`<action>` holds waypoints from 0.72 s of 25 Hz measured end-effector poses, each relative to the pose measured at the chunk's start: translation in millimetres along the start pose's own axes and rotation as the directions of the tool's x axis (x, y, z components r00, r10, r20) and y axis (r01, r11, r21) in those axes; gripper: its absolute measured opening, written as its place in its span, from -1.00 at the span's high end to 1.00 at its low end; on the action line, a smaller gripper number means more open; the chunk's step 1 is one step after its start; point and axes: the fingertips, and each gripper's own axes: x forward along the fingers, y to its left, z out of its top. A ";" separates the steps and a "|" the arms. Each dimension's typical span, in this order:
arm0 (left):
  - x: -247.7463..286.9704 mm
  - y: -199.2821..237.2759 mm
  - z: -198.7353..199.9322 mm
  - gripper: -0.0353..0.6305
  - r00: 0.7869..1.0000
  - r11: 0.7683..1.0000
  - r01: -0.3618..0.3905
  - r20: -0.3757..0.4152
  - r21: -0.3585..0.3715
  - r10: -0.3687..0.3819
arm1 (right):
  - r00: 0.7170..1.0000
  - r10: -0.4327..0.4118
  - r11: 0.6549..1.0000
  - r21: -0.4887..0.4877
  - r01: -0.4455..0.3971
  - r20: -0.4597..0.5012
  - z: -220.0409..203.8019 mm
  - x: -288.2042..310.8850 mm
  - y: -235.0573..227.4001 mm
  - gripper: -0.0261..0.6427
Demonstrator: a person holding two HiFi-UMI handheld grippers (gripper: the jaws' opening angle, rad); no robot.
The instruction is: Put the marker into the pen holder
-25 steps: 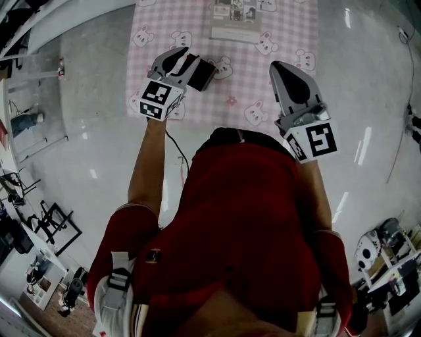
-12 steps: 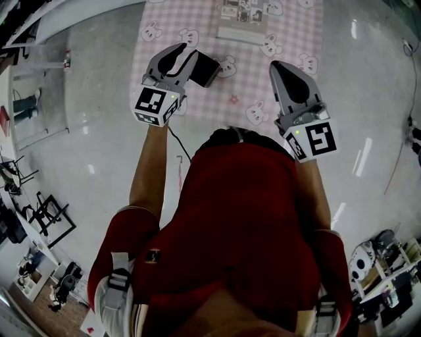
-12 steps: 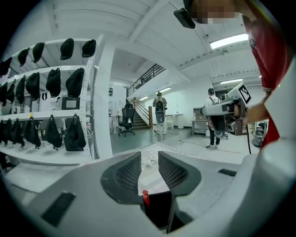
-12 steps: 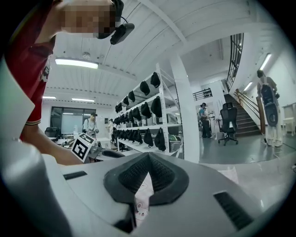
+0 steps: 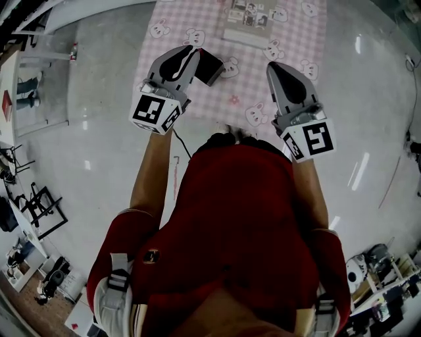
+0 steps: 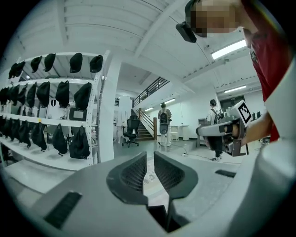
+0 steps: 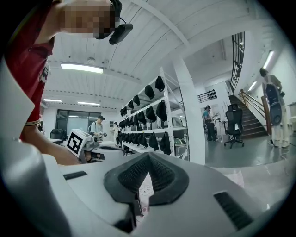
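Note:
A pink checked cloth [image 5: 253, 92] printed with bunnies lies ahead of me. On it stands a black box-shaped thing [image 5: 210, 66], perhaps the pen holder. I see no marker in any view. My left gripper [image 5: 191, 52] hovers just left of the black box. Its jaws are closing, a narrow gap still shows between the pads [image 6: 134, 173], and nothing is in it. My right gripper [image 5: 273, 66] hangs over the cloth's right part, shut and empty, with its pads [image 7: 159, 173] meeting at the tip.
A flat printed sheet or box [image 5: 247, 20] lies at the cloth's far edge. Shiny pale floor [image 5: 99, 131] surrounds the cloth. Shelves of black bags [image 6: 55, 111], an office chair [image 7: 233, 125], stairs and several standing people fill the room beyond.
The left gripper's jaws have narrowed from wide open to a thin gap. The head view has shifted a little, and the right gripper has kept its place over the cloth.

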 end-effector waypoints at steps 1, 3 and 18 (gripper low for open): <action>-2.3 -2.7 4.5 0.74 1.000 1.000 -0.006 0.012 -0.002 0.006 | 1.000 0.006 1.000 -0.002 -0.006 0.005 1.3 -0.7 1.0 0.93; -7.5 -8.5 12.8 0.77 0.999 1.000 -0.015 0.032 -0.005 0.015 | 1.000 0.016 1.000 -0.002 -0.016 0.014 4.1 -2.6 4.1 0.93; -34.8 -54.4 60.6 0.88 0.991 1.000 -0.024 0.129 0.006 0.023 | 0.991 0.095 0.995 0.005 -0.096 0.089 27.0 -15.4 24.5 0.93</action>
